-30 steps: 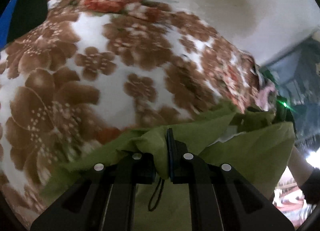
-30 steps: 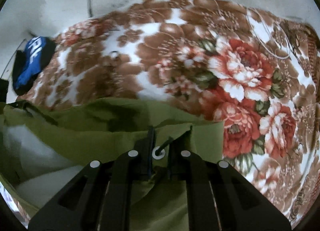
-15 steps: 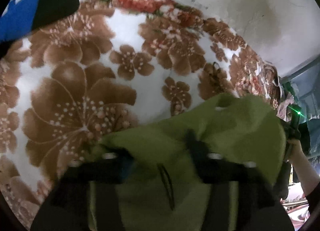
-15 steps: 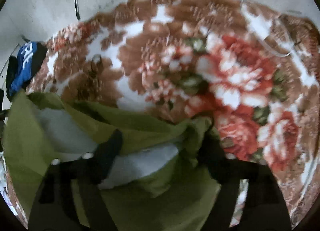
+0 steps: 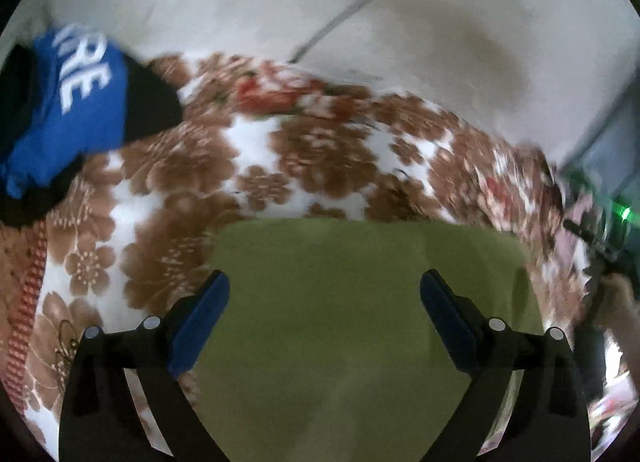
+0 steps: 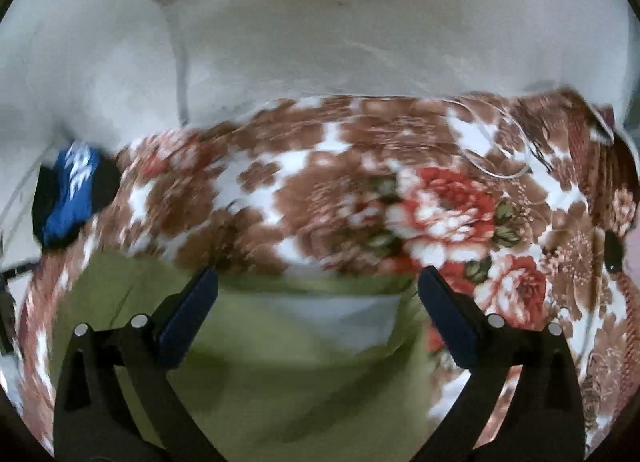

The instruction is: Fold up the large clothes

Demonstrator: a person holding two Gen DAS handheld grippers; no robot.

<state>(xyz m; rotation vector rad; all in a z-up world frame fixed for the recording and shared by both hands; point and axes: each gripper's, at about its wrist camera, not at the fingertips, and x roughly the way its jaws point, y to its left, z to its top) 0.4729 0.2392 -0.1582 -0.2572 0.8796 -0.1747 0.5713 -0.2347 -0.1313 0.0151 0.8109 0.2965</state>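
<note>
While both tools tilt downward above the bed, the left gripper (image 5: 324, 290) and right gripper (image 6: 318, 286) have jaws spread wide, just opened, nothing pressed between the blue pads. Below them the green garment (image 5: 360, 322) lies flat on the plush floral blanket (image 5: 320, 150), its far edge straight and a pale lining patch (image 6: 320, 318) showing in the right view. A blue and black cloth (image 5: 76, 110) sits at the blanket's far left. A second ago both jaws pinched bunched green fabric; now it is released and smoothed.
</note>
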